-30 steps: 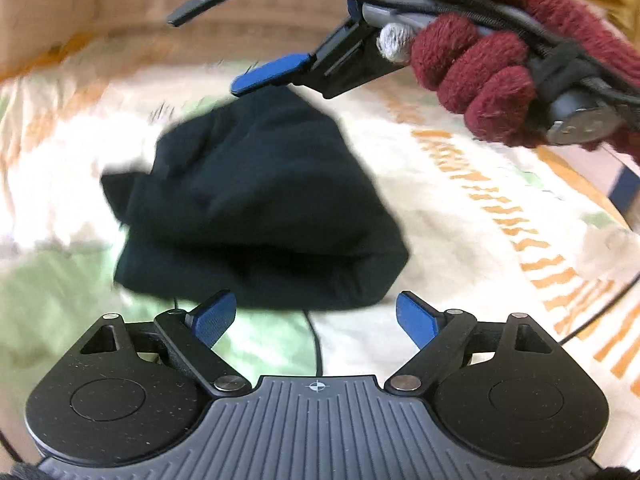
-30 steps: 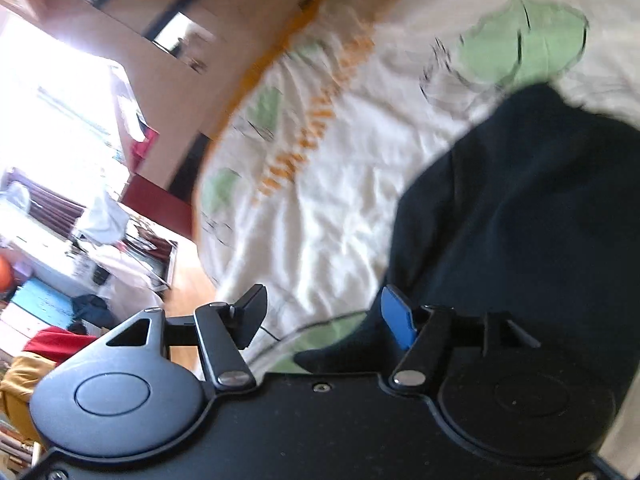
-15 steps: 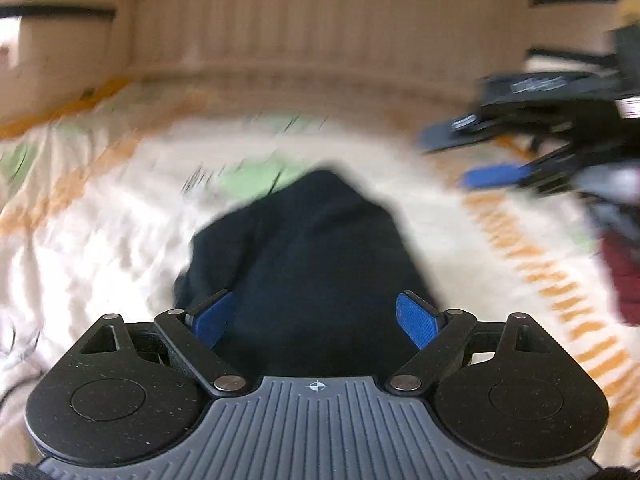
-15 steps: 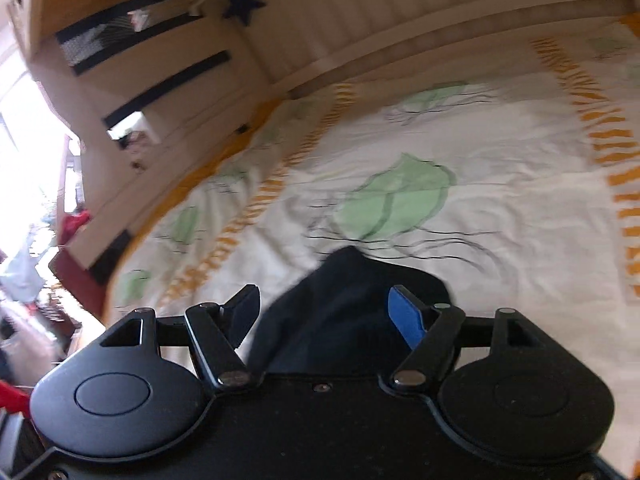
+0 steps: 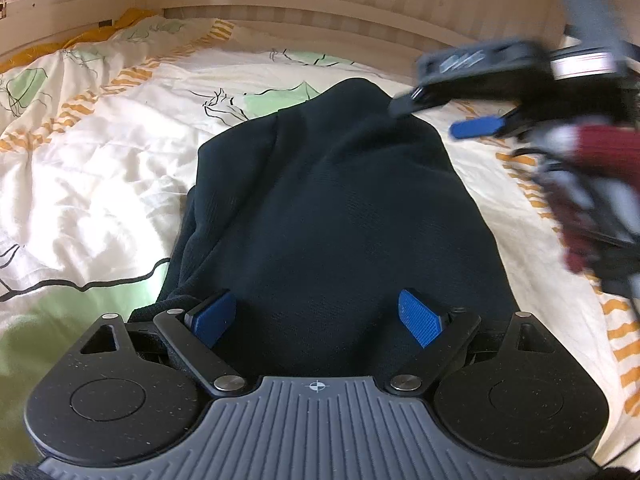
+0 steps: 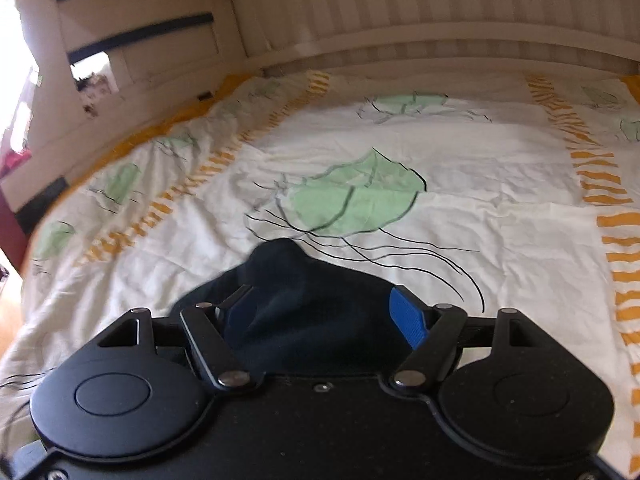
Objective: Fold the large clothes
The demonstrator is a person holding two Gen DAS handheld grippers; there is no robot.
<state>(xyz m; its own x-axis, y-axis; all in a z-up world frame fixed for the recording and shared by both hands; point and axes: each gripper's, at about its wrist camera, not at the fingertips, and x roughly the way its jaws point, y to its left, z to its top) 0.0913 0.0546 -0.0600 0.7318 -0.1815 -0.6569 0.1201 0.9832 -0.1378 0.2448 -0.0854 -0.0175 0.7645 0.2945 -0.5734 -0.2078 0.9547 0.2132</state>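
Both cameras have swung since a second ago: the left hand-held gripper point(image 5: 316, 320) has come in low over the near end of the dark garment point(image 5: 332, 208), which then lay further ahead of it, and the right hand-held gripper point(image 6: 324, 312) has turned from looking down along the bed's side to facing the headboard. Each one stands with its jaws apart and nothing clamped, dark cloth lying between the blue pads but not pinched; the right one's jaws have just been opening a little, with a fold of the cloth between them. From the left view the right tool shows blurred at the upper right, held by a hand in a dark red knitted glove point(image 5: 600, 148), just over the garment's far right edge. By the look of it the garment, bunched in a rough heap in the middle of the bed, is not yet spread, so the step in hand seems to be finding edges to take; next, each side needs a firm pinch on a hem or corner, then a pull outward to flatten it. Underneath is a creased white quilt point(image 6: 500, 208) with green leaf shapes and orange stripes; beyond it a pale slatted headboard point(image 6: 400, 12), and shelves point(image 6: 120, 32) at the left
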